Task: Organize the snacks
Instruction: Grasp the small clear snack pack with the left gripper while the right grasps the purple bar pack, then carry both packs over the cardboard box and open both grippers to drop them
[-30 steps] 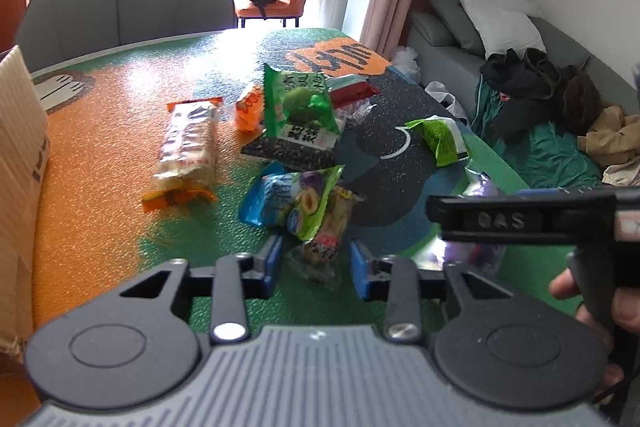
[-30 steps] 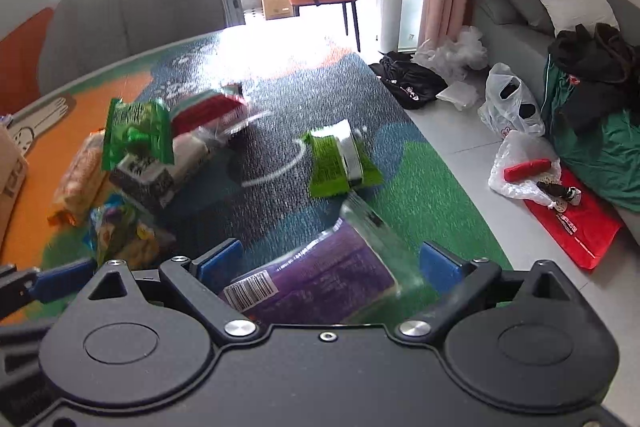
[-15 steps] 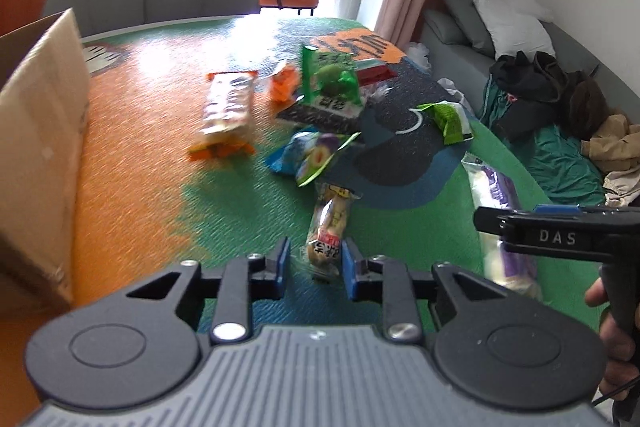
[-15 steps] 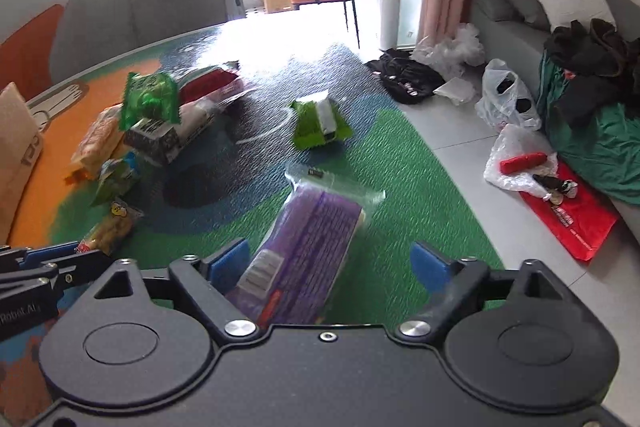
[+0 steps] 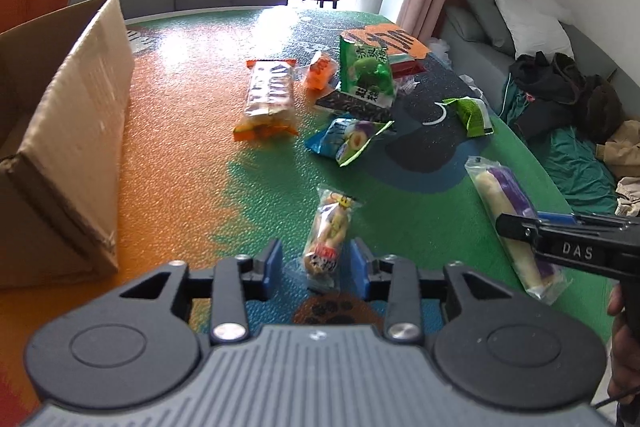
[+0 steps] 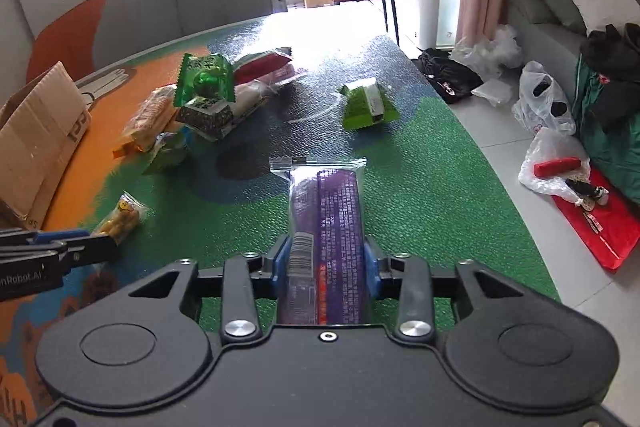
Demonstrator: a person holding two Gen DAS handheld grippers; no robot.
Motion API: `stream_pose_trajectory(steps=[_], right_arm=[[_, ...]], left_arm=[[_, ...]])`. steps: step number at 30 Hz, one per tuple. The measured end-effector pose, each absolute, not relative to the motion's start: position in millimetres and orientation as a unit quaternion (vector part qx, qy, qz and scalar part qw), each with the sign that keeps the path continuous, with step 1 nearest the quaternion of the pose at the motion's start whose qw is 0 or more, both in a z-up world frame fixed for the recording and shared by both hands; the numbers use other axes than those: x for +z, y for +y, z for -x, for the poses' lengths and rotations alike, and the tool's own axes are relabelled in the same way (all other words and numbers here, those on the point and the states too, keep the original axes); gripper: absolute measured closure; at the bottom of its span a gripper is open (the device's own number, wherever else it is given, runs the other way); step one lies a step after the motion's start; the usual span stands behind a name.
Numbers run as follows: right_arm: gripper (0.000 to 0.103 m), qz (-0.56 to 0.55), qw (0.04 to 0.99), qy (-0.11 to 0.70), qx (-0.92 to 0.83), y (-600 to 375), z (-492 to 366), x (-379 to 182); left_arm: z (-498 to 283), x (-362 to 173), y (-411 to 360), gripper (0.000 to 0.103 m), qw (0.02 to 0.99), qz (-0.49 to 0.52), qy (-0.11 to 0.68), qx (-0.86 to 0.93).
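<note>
Sunlit living-room surroundings are noted behind a counter [image 5: 192,131] strewn with snacks. At lower centre of the right wrist view, the right gripper [image 6: 325,267] is seen with jaws just closed narrow onto the near end of the purple packet [image 6: 326,211], whose long axis runs straight away from them. The left gripper [image 5: 316,265] is seen with jaws just opened slightly, narrowly straddling the small yellow packet [image 5: 330,227], pads apparently clear. A cardboard box [image 5: 68,147] is recorded at left, nearer the left gripper.
</note>
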State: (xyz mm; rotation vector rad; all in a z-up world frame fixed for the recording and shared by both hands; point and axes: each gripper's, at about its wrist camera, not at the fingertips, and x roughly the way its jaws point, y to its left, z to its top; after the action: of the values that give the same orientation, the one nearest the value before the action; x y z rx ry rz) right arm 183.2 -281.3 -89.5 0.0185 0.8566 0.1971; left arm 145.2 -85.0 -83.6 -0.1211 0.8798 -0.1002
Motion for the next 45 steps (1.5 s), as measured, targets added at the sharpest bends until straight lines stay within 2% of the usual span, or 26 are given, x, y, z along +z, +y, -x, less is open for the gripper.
stream_pose_trajectory(steps=[3,9,11,12,14,18,45], right_arm=[[0.052,-0.002,0.906,0.415,0.085,-282.9,-183.3,-89.1],[0.051,0.005,0.905,0.417,0.084,-284.4,-185.1,-90.2],[0.054,0.011,0.905,0.417,0.086,-282.3,-185.3,-91.3],[0.061,0.014,0.906,0.415,0.088,-281.3,-184.7,-91.6],[0.067,0.011,0.906,0.413,0.092,-281.2,-184.7,-90.6],[0.07,-0.006,0.906,0.412,0.098,-282.3,-185.6,-87.0],[0.071,-0.009,0.917,0.332,0.221,-195.1,-186.7,-13.2]], left_arm=[[-151.3,-85.3,-89.9,0.063,0.903,0.057,0.423,-0.055],[-157.4,-88.8,-97.3,0.065,0.907,0.044,0.416,-0.058],[-158.7,-89.0,-96.5,0.075,0.908,0.042,0.414,-0.055],[-159.5,-89.0,-95.4,0.085,0.907,0.04,0.415,-0.052],[-159.9,-88.6,-91.4,0.086,0.906,0.051,0.417,-0.054],[-154.6,-82.2,-87.5,0.086,0.909,0.052,0.409,-0.054],[-117.0,9.5,-17.4,0.086,0.946,0.067,0.317,0.01]])
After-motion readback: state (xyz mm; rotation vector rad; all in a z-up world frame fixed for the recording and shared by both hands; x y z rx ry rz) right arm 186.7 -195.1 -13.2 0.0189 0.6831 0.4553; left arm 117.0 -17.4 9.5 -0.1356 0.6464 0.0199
